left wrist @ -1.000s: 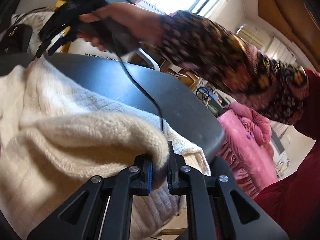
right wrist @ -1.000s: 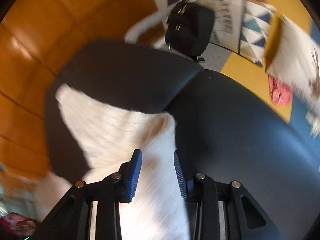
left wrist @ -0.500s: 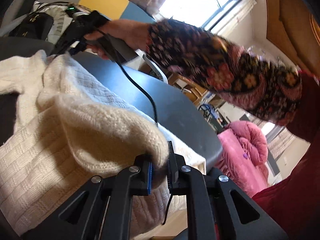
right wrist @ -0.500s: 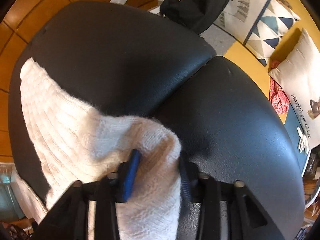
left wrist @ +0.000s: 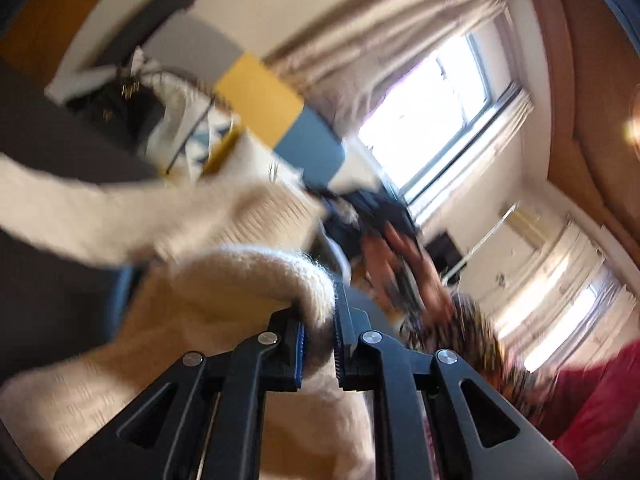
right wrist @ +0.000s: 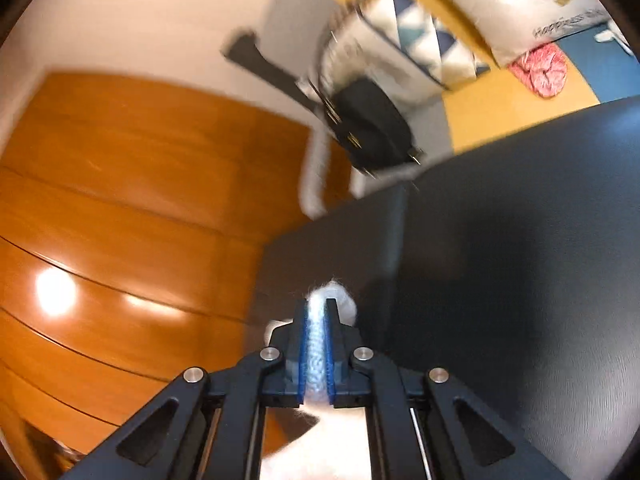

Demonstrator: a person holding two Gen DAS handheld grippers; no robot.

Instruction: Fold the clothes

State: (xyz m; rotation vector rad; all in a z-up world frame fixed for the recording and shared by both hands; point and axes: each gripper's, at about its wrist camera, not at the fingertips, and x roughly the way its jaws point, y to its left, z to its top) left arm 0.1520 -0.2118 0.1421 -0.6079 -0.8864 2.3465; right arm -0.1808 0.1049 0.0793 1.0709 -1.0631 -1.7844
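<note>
A cream knitted sweater hangs lifted off the black table. My left gripper is shut on a thick fold of it, and the knit spreads left and down from the jaws. My right gripper is shut on a thin edge of the same sweater, with a small tuft poking out past the blue pads. In the left wrist view the right gripper shows blurred beyond the sweater, held by a hand with a patterned sleeve.
A black bag and patterned cushions sit on a yellow and blue seat beyond the table. Orange wooden panelling fills the left. A bright window and curtains are behind the person.
The right gripper has closed on the sweater's edge and lifted it. Both grippers have swung upward with the sweater, so the views now look out across the room.
</note>
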